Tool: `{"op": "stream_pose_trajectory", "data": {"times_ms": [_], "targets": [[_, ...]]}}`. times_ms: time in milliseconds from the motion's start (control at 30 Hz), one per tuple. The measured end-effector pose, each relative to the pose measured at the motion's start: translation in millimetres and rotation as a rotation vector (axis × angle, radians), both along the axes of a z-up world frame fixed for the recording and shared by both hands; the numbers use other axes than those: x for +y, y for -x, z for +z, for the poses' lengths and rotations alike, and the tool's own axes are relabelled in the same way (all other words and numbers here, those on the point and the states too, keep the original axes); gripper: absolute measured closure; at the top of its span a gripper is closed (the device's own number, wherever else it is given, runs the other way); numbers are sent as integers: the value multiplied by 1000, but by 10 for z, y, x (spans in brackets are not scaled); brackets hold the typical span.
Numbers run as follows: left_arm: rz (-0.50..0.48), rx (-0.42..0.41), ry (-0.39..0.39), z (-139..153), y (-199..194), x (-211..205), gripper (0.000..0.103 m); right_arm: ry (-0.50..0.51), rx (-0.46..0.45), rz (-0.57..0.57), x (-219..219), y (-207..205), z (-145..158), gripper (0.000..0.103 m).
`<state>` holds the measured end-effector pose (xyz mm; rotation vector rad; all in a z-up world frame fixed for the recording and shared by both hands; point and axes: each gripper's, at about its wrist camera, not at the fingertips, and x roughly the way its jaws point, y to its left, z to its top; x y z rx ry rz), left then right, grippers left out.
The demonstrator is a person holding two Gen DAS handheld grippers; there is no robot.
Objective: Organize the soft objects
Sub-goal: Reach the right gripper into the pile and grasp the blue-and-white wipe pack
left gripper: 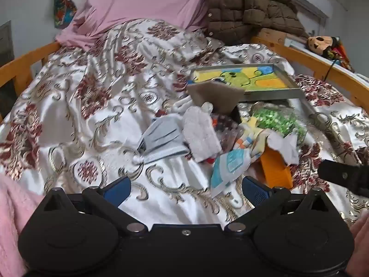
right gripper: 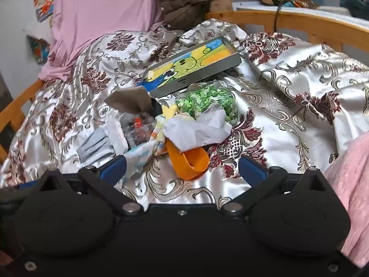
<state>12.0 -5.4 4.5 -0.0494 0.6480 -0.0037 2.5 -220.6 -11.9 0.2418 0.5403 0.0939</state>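
Left claw (left gripper: 186, 188): spread wide, nothing between its blue pads, hovering over the bedspread at the near edge of the pile.
Right claw (right gripper: 183, 169): spread wide too and empty; the orange band (right gripper: 188, 161) lies on the cover between its fingertips, touching neither as far as can be seen.
Bed: a satin bedspread (left gripper: 92, 106) with maroon and gold scrollwork, wooden rails (right gripper: 299, 23) on both sides.
Pile of soft things: heaped together in the middle of the bed, a little right of centre in the left view.
Pile, left side: a grey pleated face mask (left gripper: 161, 138), with a white fuzzy cloth (left gripper: 200, 133) just beside it.
Pile, near side: a light blue and white packet (left gripper: 228, 168) overlapping the orange band.
Pile, right side: crumpled white paper (right gripper: 198, 129) resting on the band, and a clear bag of green bits (right gripper: 209, 101) behind it.
Pile, far side: a brown cloth (right gripper: 131, 102) and a tilted framed cartoon picture (right gripper: 193, 62).
Head of bed: pink pillow (left gripper: 143, 0) on the left, brown quilted jacket (left gripper: 249, 2) on the right.
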Motion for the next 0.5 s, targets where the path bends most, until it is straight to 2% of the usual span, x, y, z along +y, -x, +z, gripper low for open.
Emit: {"op": "stream_pose_trajectory", "data": {"times_ms": [133,233,267,367,500], "targets": [[-91,-17,-25,71,-98,-51,1,-30,43,43,-66,-252,4,1],[-166,10,-33,87,-223,-86,1,-43,80,81,-138,-554,25,1],[-189,22,-35,82,-264,-104,1,-9,67,78,-139,-664,33,1],[-251,57,-30,40,-440,-118,1,-14,134,120,-194,-1117,-6,1],[-301,74,-26,-56,-647,-181,3,-38,197,180,-179,-1471,-81,4]]}}
